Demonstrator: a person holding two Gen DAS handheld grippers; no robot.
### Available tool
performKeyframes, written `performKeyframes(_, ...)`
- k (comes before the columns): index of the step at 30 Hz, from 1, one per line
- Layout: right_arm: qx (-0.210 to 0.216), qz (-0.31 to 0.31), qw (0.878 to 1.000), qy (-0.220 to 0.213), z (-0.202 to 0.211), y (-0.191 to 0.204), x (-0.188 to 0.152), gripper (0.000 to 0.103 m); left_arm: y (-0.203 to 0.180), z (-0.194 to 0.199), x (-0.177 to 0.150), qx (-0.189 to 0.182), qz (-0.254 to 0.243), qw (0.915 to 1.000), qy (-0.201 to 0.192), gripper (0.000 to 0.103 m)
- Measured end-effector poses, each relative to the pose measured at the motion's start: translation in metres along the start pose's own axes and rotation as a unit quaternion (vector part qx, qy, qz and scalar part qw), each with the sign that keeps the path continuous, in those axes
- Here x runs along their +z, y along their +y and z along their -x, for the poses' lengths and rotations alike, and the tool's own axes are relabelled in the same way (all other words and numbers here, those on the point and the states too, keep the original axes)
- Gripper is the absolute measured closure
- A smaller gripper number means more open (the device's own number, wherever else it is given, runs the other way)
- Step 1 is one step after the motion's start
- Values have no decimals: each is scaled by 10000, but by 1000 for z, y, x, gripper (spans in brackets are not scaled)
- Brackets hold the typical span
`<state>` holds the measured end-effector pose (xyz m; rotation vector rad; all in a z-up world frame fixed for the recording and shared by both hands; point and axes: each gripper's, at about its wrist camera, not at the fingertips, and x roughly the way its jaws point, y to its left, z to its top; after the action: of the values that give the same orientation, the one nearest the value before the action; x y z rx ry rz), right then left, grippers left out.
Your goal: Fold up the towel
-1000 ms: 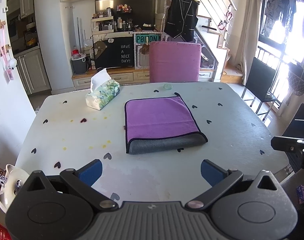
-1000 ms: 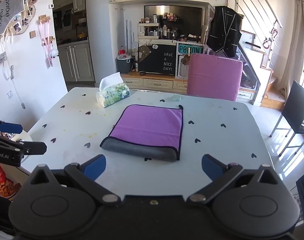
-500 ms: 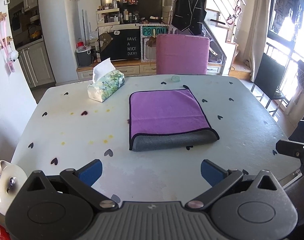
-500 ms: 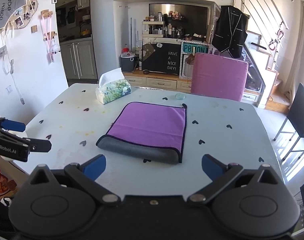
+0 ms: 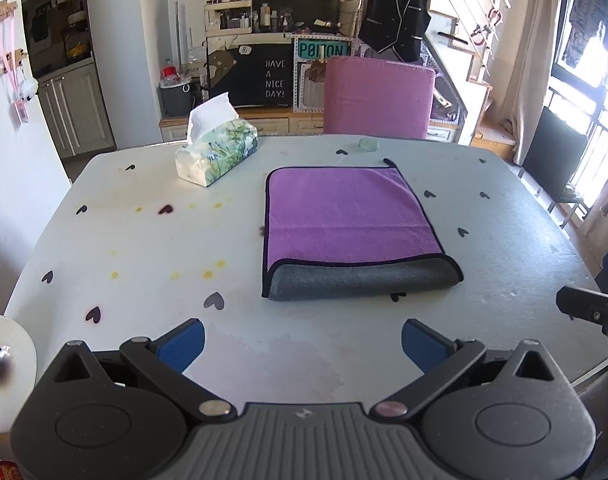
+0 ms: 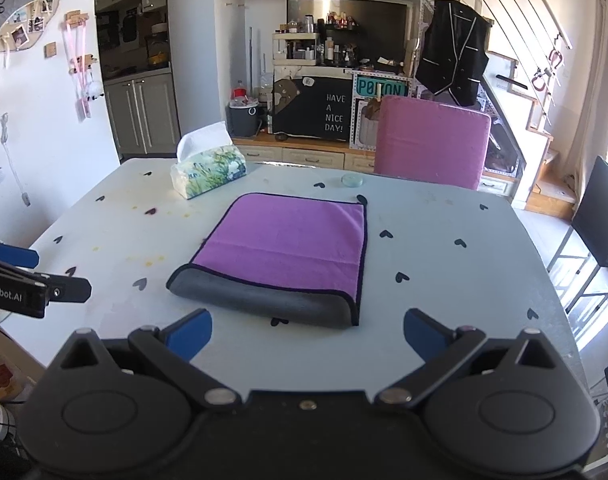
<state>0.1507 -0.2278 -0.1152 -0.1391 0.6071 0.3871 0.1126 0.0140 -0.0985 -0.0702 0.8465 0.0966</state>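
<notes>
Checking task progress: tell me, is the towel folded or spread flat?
Folded: the towel shows a doubled grey edge at the near side.

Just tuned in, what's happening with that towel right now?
A person holds a gripper in each hand above the near edge of the table. The purple towel lies folded over once, its grey underside showing along the near fold. The left gripper and right gripper are both open and clear of the cloth, holding nothing. A tissue box sits at the far left, apart from the towel.
</notes>
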Motion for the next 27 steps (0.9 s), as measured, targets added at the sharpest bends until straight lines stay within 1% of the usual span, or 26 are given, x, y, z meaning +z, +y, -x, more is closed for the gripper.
performKeyframes(8,-56,-103,9999,72,-35,-7,0,1,1,-37,6,13,-91,9999,134,1)
performKeyframes(12,-106,-126,9998,89,-54,-10,1,1,1,-53,10,-2,-42,10000,71,2)
performKeyframes(19,-111,-144,9998,92,-86,-16,1,1,3,-88,18,-20,0,9999,125,2)
performKeyframes(23,-160,-95,9998,40,-104,-18,-1,1,6,-112,22,55,9,9998,182,2)
performKeyframes(27,-169,-63,9998,123,-126,-19,-1,1,6,-134,24,144,-41,9996,224,2)
